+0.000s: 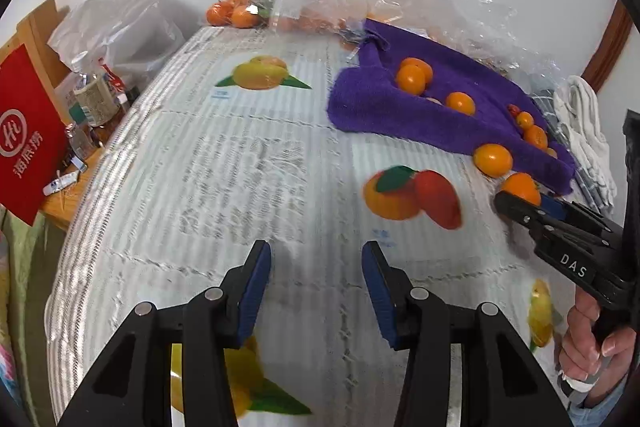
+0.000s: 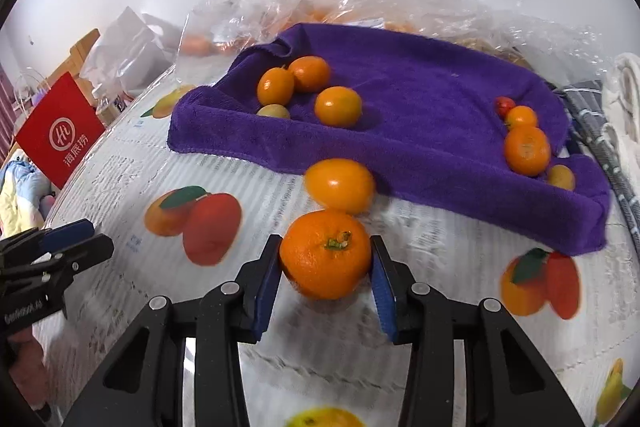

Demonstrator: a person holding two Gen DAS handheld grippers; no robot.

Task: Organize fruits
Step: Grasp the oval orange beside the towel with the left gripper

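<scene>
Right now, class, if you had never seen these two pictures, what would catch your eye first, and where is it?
The orange sits between the right gripper's blue pads, just above the printed tablecloth. Behind it a purple towel holds scattered small fruits, with one more orange fruit at its front edge. The left gripper hangs open over the cloth.

A red bag (image 1: 28,135) left of the fruit-print tablecloth (image 1: 240,163) carries a white circled "Hi" logo above the Chinese characters 海底捞. The right gripper (image 1: 520,205), at the tablecloth's right edge, has "DAS" in white on its black body. The tablecloth's printed text is too blurred to read.
</scene>
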